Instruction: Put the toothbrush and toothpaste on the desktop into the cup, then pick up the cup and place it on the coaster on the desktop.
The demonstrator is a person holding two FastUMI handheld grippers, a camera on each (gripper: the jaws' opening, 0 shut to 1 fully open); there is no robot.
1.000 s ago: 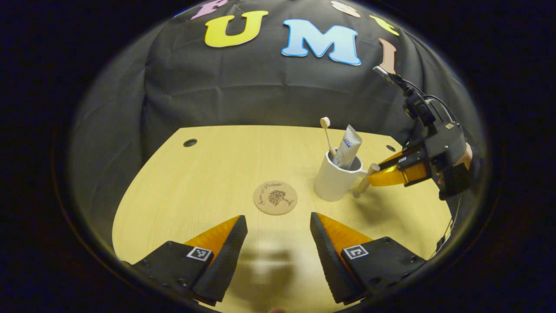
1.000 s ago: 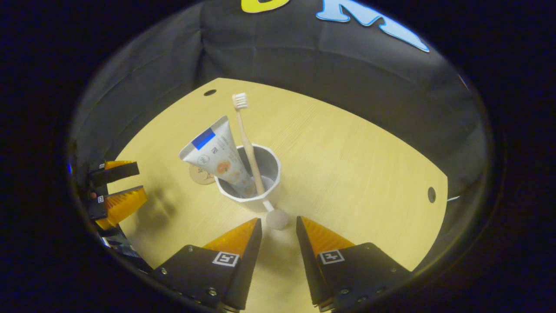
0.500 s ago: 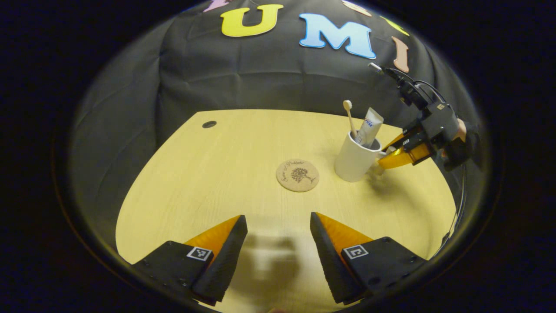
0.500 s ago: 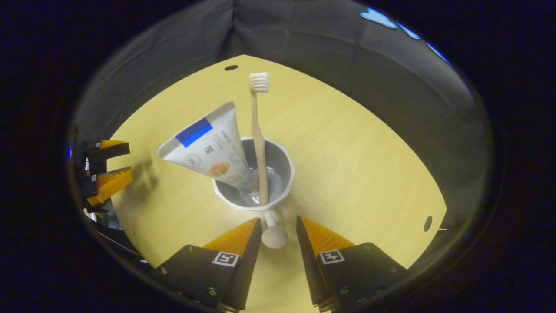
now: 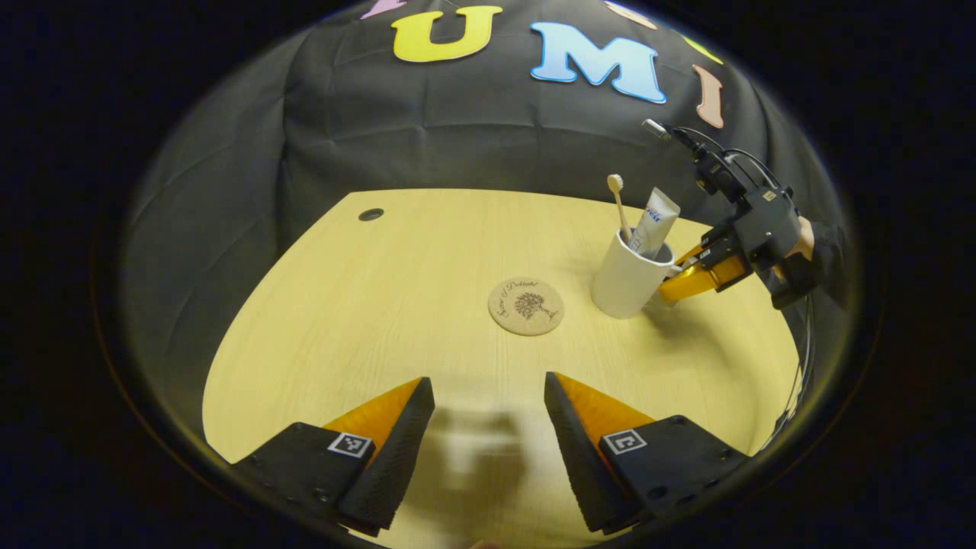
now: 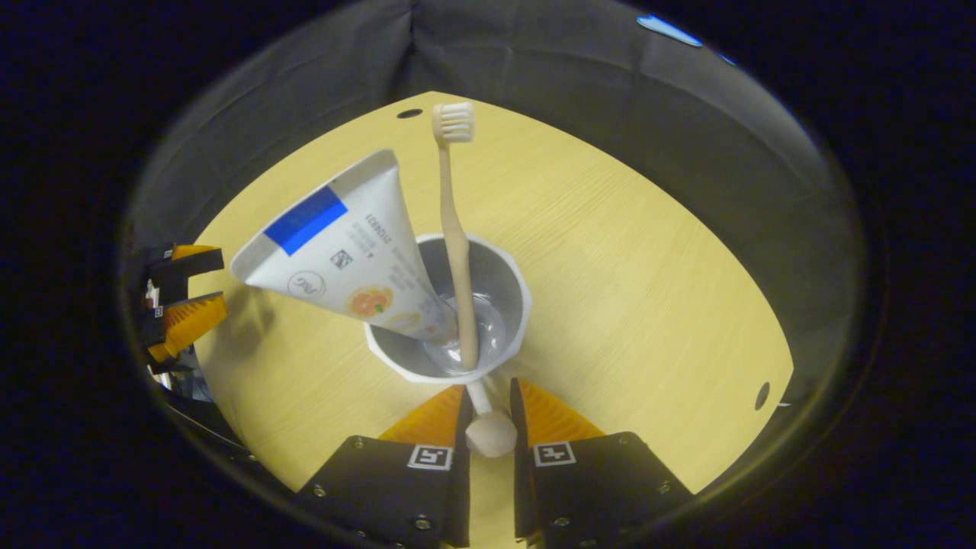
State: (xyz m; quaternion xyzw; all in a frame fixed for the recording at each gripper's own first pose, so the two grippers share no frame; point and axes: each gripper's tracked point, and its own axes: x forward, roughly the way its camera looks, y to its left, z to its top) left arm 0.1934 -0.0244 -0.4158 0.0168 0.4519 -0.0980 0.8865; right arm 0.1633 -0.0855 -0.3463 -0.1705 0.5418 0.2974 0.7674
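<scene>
1. Right gripper view: the right gripper (image 6: 488,412) has its fingers pinched on the white cup's stick handle (image 6: 485,418), which ends in a round knob.
2. Toothbrush (image 6: 455,229) and toothpaste tube (image 6: 347,248) stand inside the cup (image 6: 499,293); the cup sits on the desktop (image 5: 381,305), just right of the coaster (image 5: 526,306).
3. Lift straight and level so the top-heavy tube doesn't tip, then centre the cup's base over the coaster.
4. The left gripper (image 5: 484,446) hangs open, well short of the coaster.
</scene>
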